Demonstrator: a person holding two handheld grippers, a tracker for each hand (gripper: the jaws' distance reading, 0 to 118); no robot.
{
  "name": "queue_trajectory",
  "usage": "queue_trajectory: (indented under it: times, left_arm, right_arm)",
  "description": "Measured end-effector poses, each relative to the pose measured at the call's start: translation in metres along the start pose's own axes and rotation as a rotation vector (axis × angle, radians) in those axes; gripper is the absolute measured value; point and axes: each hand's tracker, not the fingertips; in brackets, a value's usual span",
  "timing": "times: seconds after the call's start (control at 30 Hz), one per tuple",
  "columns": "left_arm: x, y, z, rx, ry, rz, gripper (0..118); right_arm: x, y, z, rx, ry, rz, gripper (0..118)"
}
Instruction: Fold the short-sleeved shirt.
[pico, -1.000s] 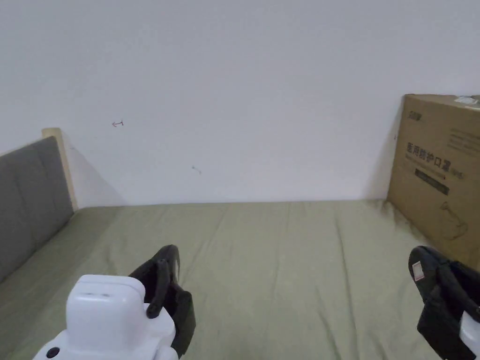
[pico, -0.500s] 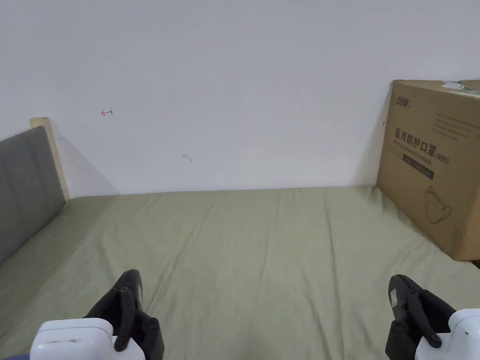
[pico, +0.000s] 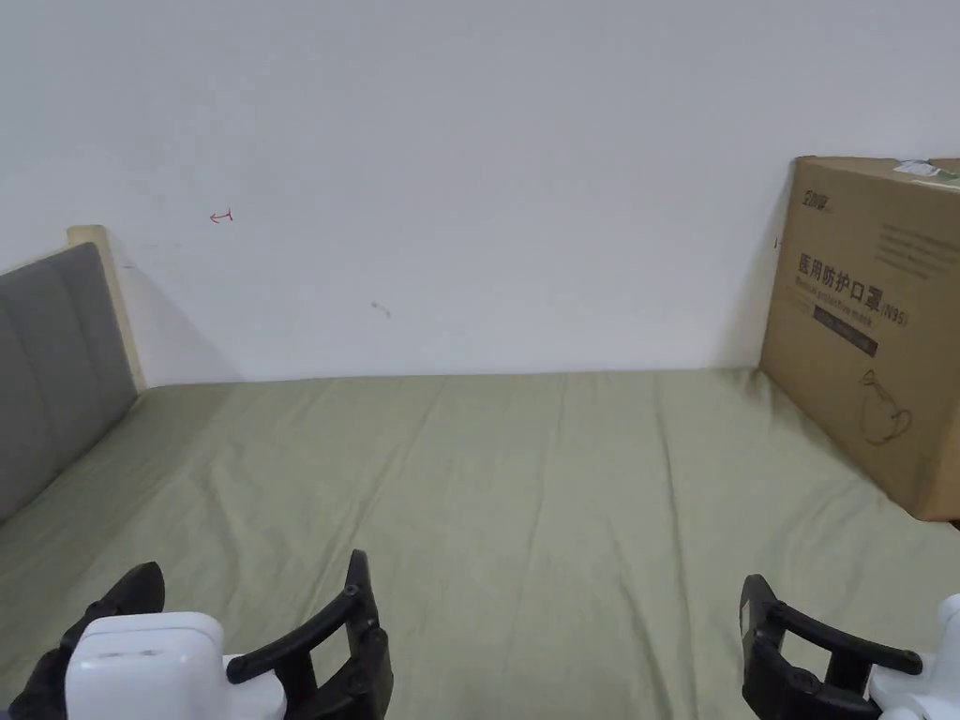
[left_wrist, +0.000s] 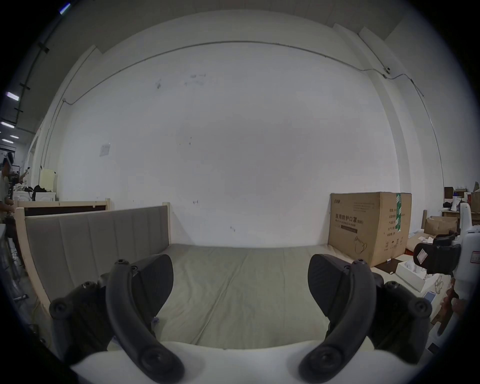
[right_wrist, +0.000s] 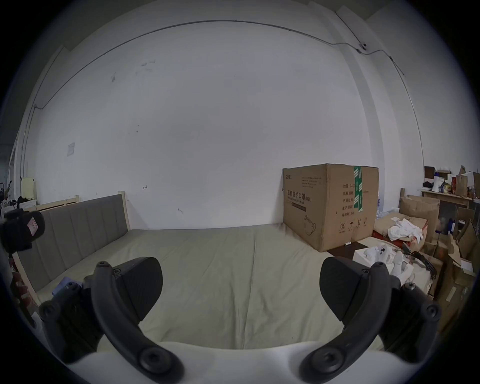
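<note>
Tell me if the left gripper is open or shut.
Open: the left gripper has its jaws spread wide apart, with only the green bed sheet showing between them.

Left gripper (left_wrist: 240, 282) and right gripper (right_wrist: 240, 282) side by side, low, level, jaws spread wide, empty.

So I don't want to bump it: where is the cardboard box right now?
The cardboard box stands at the head view's right edge, on the far right corner of the green bed sheet, against the white wall.
</note>
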Motion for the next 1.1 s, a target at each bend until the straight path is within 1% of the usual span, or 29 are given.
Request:
queue_trajectory:
  times: [0.03, 0.13, 0.2, 0.27, 0.33, 0.4, 0.43, 0.53, 0.57, 0.6, 0.67, 0.7, 0.8, 0.83, 0.93, 0.97, 1.0, 1.1]
  left_arm:
    - [-0.001, -0.001, -0.003, -0.022, 0.002, 0.006, 108]
    - [-0.002, -0.006, -0.003, -0.03, 0.034, 0.014, 108]
    - [-0.003, -0.008, 0.0, -0.011, 0.051, -0.003, 108]
    - [-0.004, -0.006, 0.001, 0.0, 0.041, -0.011, 108]
    - [-0.004, -0.004, 0.0, 0.001, 0.023, -0.011, 108]
    - [-0.003, -0.002, -0.002, -0.011, 0.017, -0.012, 108]
    - [-0.003, -0.003, -0.002, -0.015, 0.016, -0.01, 108]
    - [-0.004, -0.004, -0.003, -0.021, 0.02, 0.003, 108]
    - [-0.005, -0.004, -0.003, -0.024, 0.02, 0.008, 108]
    - [-0.006, -0.004, -0.004, -0.03, 0.02, 0.015, 108]
    - [-0.008, -0.003, -0.006, -0.047, 0.02, 0.025, 108]
    - [-0.009, -0.004, -0.008, -0.056, 0.017, 0.03, 108]
    - [-0.009, -0.008, -0.009, -0.072, 0.017, 0.038, 108]
    - [-0.009, -0.009, -0.009, -0.077, 0.018, 0.042, 108]
    - [-0.009, -0.01, -0.012, -0.103, 0.004, 0.069, 108]
    - [-0.009, -0.01, -0.013, -0.108, 0.003, 0.078, 108]
    - [-0.009, -0.01, -0.013, -0.109, 0.002, 0.086, 108]
    - [-0.008, -0.01, -0.015, -0.116, 0.02, 0.075, 108]
  right_arm:
    - [0.015, -0.021, 0.013, 0.001, 0.001, -0.008, 118]
    - [0.006, -0.009, 0.011, 0.0, -0.002, -0.003, 118]
    - [0.013, -0.021, 0.02, 0.009, 0.002, 0.008, 118]
    - [0.009, -0.014, 0.023, 0.016, 0.004, 0.032, 118]
    - [0.012, -0.022, 0.03, 0.029, 0.004, 0.054, 118]
    - [0.01, -0.017, 0.034, 0.03, 0.007, 0.058, 118]
    - [0.012, -0.028, 0.03, 0.029, 0.013, 0.055, 118]
    - [0.013, -0.031, 0.029, 0.025, 0.018, 0.058, 118]
    - [0.011, -0.035, 0.022, -0.031, 0.016, 0.088, 118]
    - [0.011, -0.035, 0.022, -0.031, 0.019, 0.093, 118]
    - [0.01, -0.035, 0.021, -0.024, 0.022, 0.097, 118]
    - [0.008, -0.037, 0.02, -0.045, 0.037, 0.077, 118]
    - [0.007, -0.037, 0.011, -0.043, 0.037, 0.074, 118]
    - [0.007, -0.036, 0.014, -0.044, 0.031, 0.087, 118]
    - [0.007, -0.036, 0.003, -0.046, 0.03, 0.086, 118]
    - [0.005, -0.033, 0.014, -0.014, 0.029, 0.093, 118]
    - [0.004, -0.033, 0.015, -0.018, 0.03, 0.094, 118]
    - [0.004, -0.033, 0.015, -0.016, 0.03, 0.099, 118]
